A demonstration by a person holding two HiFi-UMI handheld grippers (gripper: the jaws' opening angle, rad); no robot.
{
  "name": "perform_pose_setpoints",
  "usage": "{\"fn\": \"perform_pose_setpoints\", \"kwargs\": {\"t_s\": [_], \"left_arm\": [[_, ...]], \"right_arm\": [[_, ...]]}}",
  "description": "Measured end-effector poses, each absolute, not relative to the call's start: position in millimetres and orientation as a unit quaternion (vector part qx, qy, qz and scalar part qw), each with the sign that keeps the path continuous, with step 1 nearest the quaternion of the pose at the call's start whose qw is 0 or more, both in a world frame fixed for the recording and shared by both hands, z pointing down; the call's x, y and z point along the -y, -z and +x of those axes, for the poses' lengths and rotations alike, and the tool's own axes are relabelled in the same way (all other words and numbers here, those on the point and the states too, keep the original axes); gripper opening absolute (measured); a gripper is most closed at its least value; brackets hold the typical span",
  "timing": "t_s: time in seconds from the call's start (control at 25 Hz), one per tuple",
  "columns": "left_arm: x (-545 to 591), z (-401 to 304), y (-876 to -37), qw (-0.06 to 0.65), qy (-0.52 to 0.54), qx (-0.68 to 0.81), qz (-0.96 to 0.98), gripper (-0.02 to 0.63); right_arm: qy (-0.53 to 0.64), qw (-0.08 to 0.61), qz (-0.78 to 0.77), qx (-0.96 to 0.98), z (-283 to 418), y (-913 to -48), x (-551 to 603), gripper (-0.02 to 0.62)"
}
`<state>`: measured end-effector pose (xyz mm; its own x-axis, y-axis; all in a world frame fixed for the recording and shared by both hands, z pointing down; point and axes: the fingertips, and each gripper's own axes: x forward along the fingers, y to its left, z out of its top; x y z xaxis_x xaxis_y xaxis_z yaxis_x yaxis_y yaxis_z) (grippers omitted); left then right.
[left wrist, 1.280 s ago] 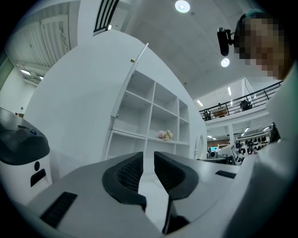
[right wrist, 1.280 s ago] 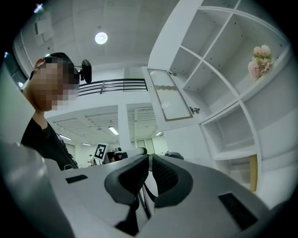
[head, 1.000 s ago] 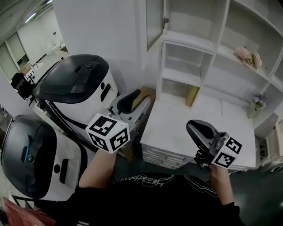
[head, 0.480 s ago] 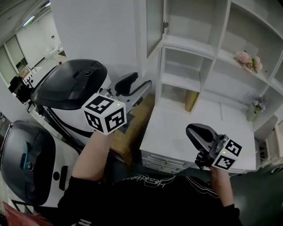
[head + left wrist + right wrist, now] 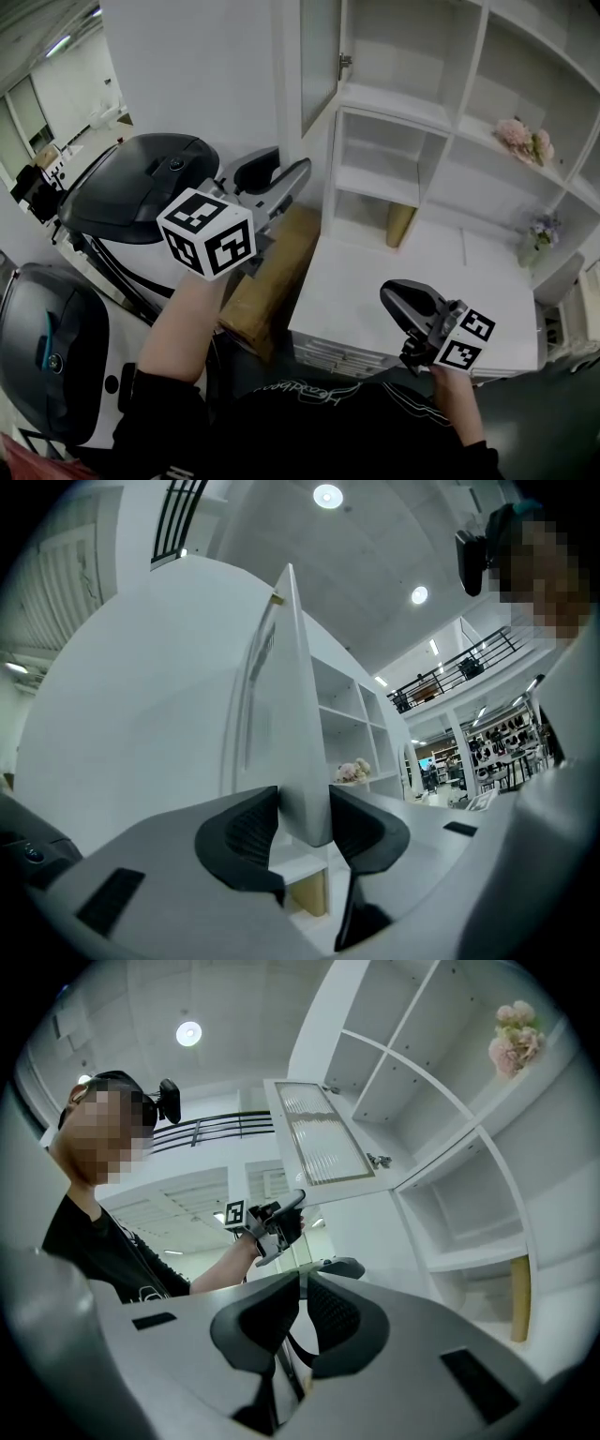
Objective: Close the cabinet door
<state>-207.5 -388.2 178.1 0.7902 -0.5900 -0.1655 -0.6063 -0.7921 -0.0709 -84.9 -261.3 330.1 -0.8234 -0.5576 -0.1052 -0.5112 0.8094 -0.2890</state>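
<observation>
Cabinet door (image 5: 323, 1147): open, swung out from the top-left bay of the white shelf unit (image 5: 441, 112). It has a ribbed glass panel in a white frame, with a small metal fitting (image 5: 345, 62) where it meets the upright.

Left gripper (image 5: 302, 810): I have it raised at the door's lower free corner, jaws closing. The door edge shows in the gap between the pads. I can't tell whether they touch it.

Right gripper (image 5: 405, 302): low over the white counter (image 5: 366, 272), well apart from the door, jaws together on nothing.

Around:
- A tan board (image 5: 401, 223) stands in the lowest bay.
- Pink flowers (image 5: 521, 139) sit on a shelf to the right, with a purple sprig (image 5: 542, 228) lower down.
- Left of the unit, a cardboard box (image 5: 267, 281) lies on the floor.
- Two black-topped white machines (image 5: 141, 183) stand close beside the left arm.
</observation>
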Motion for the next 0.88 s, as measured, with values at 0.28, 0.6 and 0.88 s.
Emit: {"fn": "perform_pose_setpoints", "kwargs": {"t_s": [0.28,0.6,0.88], "left_arm": [[388,-206,-180,0.057,-0.055,-0.305,-0.949,0.173],[387,-203,-180,0.058,-0.054,-0.305,-0.949,0.175],[384,-192,-180,0.060,-0.061,-0.314,-0.946,0.182]], "right_arm": [[0.131,0.095,-0.279,-0.946,-87,-334,269,0.048],[0.167,0.110,-0.277,-0.940,-91,-348,282,0.048],[0.146,0.096,-0.295,-0.939,-83,-343,278,0.048]]}}
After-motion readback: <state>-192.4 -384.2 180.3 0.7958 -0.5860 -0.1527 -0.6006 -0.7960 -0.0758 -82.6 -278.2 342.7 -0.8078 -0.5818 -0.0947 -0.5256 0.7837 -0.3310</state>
